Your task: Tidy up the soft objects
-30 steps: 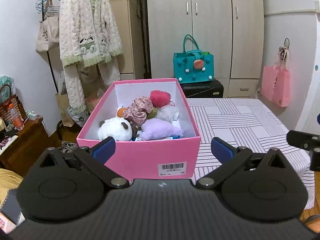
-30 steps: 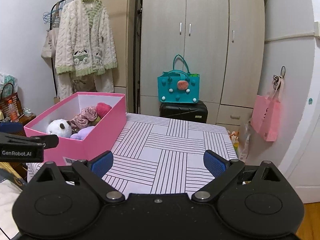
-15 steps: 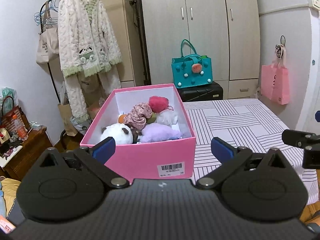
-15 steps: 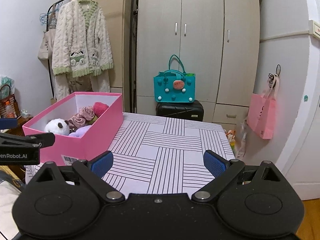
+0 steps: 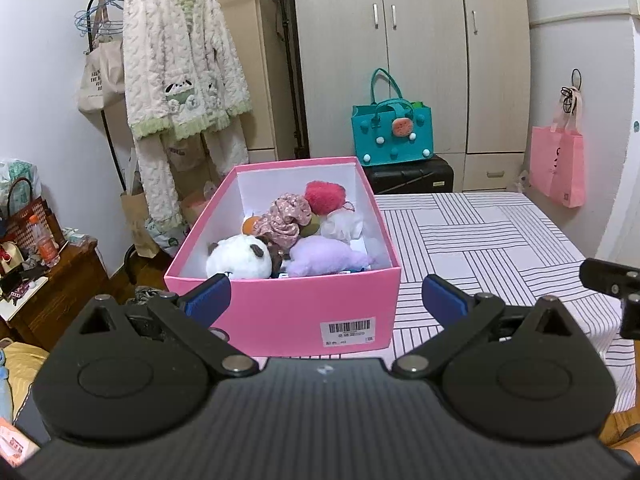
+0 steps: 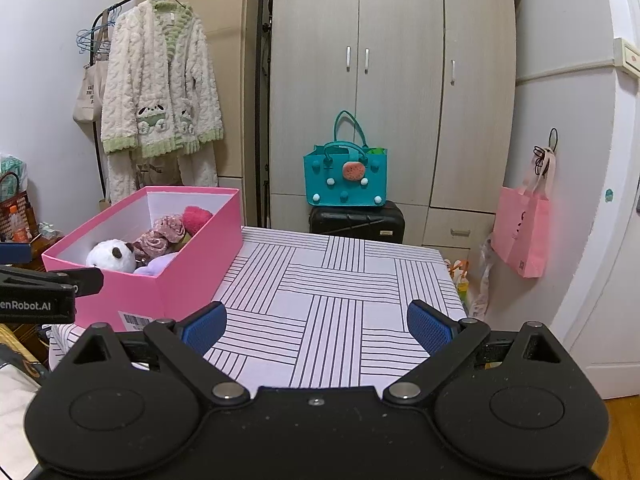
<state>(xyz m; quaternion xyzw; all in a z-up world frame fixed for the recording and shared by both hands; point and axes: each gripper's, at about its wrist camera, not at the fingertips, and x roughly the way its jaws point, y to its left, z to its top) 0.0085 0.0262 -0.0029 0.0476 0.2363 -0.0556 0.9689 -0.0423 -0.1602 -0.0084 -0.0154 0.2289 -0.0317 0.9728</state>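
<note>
Pink box [image 5: 280, 312] at centre frame in the left wrist view, on the striped table [image 5: 472, 240], packed with plush toys [image 5: 240, 258]. Left gripper [image 5: 326, 296] spread wide, empty, low in frame facing the box. Right gripper [image 6: 316, 322] likewise released, over bare tabletop at lower centre.

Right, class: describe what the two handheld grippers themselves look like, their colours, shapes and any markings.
Both the left gripper and right gripper have matte black bodies with rounded lobes, silver pivot pins and two angled black arms tipped with blue textured pads. The left gripper's side, seen from the right wrist view, bears white "enRobot.AI" lettering. No cables or sleeves show.
</note>
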